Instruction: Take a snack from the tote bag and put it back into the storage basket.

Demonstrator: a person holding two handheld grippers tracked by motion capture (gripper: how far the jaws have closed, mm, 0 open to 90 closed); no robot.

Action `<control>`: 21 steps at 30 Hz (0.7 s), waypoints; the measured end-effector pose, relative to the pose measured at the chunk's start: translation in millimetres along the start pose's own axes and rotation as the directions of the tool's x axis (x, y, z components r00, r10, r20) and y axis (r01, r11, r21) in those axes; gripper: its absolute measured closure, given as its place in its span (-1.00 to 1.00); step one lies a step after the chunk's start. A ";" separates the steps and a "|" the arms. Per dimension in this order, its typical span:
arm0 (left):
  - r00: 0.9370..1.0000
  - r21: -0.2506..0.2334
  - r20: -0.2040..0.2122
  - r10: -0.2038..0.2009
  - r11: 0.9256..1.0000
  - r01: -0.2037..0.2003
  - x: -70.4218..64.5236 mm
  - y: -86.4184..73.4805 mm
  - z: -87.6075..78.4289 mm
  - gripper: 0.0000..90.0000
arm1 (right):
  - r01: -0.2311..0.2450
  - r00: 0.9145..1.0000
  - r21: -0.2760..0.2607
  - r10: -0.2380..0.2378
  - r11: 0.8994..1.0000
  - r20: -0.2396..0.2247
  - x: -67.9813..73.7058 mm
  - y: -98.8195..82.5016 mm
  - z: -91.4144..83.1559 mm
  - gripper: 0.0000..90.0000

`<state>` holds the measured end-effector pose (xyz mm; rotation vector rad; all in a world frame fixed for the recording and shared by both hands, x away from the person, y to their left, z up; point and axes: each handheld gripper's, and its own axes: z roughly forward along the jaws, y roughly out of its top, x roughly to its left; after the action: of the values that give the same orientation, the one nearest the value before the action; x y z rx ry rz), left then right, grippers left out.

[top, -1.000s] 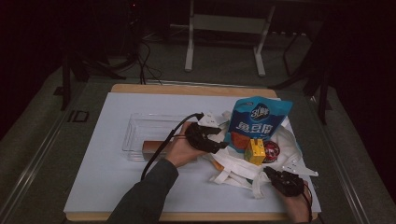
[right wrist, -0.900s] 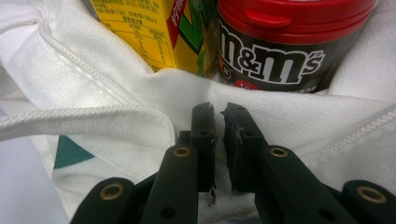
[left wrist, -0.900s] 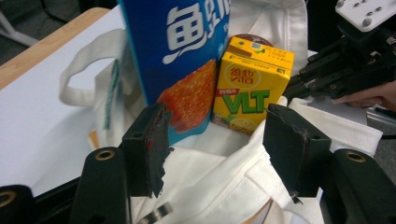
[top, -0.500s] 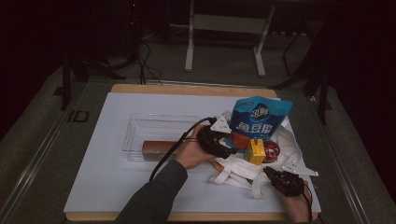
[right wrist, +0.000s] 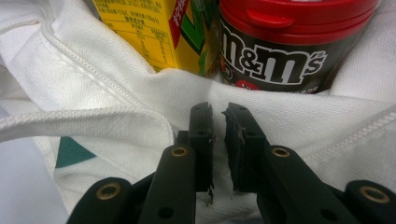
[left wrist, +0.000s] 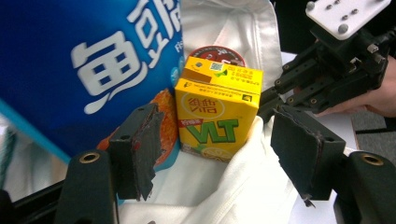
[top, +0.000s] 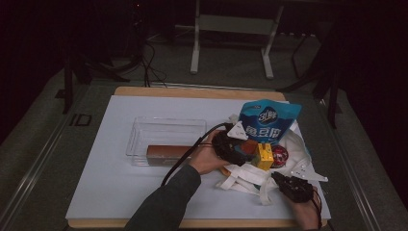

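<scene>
A white cloth bag [top: 300, 144] lies open at the table's right, with a blue snack pouch [top: 267, 122], a yellow VLT drink carton [top: 263, 155], a red-lidded M&M's jar [top: 279, 155] and an orange pack [left wrist: 166, 121] in it. My left gripper [top: 233, 149] is at the bag's mouth. Its jaws have just been opening and stand wide apart [left wrist: 217, 126], with the carton [left wrist: 215, 116] just ahead between them, untouched. My right gripper [top: 291, 185] is at the bag's near edge, its jaws [right wrist: 218, 112] pinched on the white fabric [right wrist: 93, 79] below the jar [right wrist: 280, 51].
A clear plastic tray [top: 163, 126] stands left of the bag on the white mat, with a long brown box [top: 166, 151] along its front wall. The left gripper's cable trails back over my forearm. The mat's front edge is near my right hand.
My left gripper has moved right, from beside the tray to the bag's contents. The right gripper has stayed where it was on the bag's edge.
</scene>
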<state>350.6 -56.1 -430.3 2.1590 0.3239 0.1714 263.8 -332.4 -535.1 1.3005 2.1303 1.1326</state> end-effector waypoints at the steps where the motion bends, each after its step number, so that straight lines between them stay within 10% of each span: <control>1: 1.000 0.001 0.001 0.000 1.000 0.000 0.0 0.3 1.6 -0.25 | 0.000 1.000 0.000 0.000 1.000 0.000 0.0 0.0 0.0 0.79; 21: 1.000 0.033 0.025 0.000 0.999 -0.001 1.2 7.7 35.3 -0.30 | -0.004 1.000 -0.001 0.004 1.000 -0.002 -0.3 -0.2 -0.2 0.79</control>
<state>361.6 -87.7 -444.1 2.1926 0.3139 0.1406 263.7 -332.7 -535.1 1.3039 2.1294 1.1366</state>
